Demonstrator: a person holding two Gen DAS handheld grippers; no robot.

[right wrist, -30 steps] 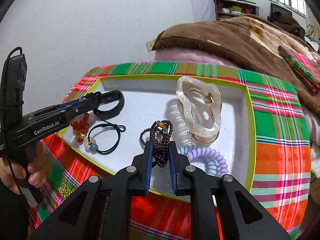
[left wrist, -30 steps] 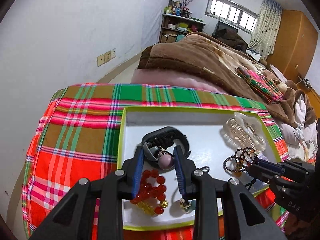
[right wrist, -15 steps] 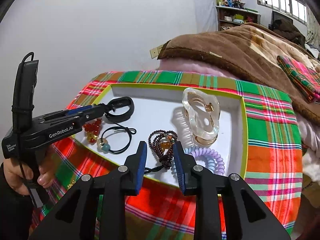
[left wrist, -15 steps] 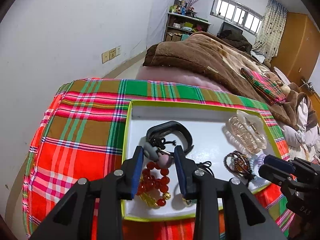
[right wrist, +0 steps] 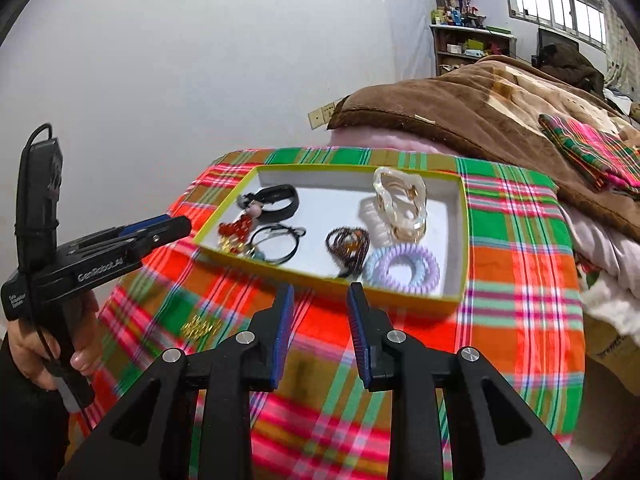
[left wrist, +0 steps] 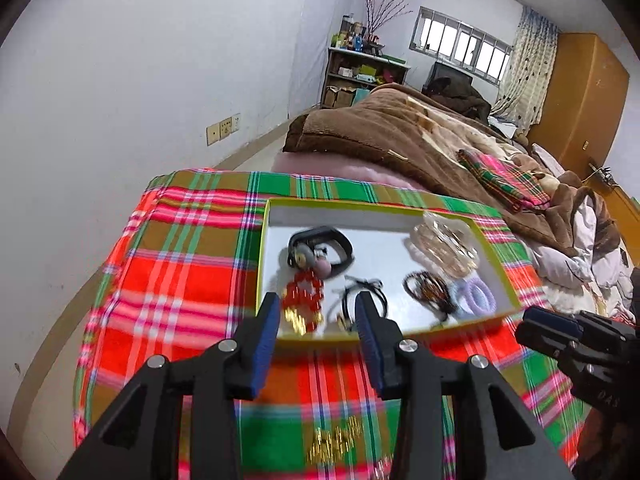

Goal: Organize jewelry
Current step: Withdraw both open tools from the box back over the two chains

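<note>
Your left gripper (left wrist: pixel 316 316) has its blue-padded jaws opening, with nothing clamped between them; it hangs over the near rim of the shallow white tray with a yellow-green rim (left wrist: pixel 460 323). Your right gripper (right wrist: pixel 320 312) stands part open and empty above the bare red, green and orange plaid cloth (right wrist: pixel 516 264), just short of the tray's front wall.

All the jewelry lies inside the tray. At its left end sits a black band bracelet (right wrist: pixel 286 200) with a small grey and pink charm piece (right wrist: pixel 250 205) touching it. In front of that lie a cluster of red and yellow beads (right wrist: pixel 234 232) and a thin black cord hair tie (right wrist: pixel 280 242). Toward the middle is a dark brown beaded bracelet (right wrist: pixel 347 242), and beside it, at the front right, a lilac spiral hair coil (right wrist: pixel 404 269). Behind the coil rests a clear, gold-tinted claw hair clip (right wrist: pixel 400 200).

A little heap of small gold beads (right wrist: pixel 199 326) lies out on the cloth, near your left hand (right wrist: pixel 48 344).
</note>
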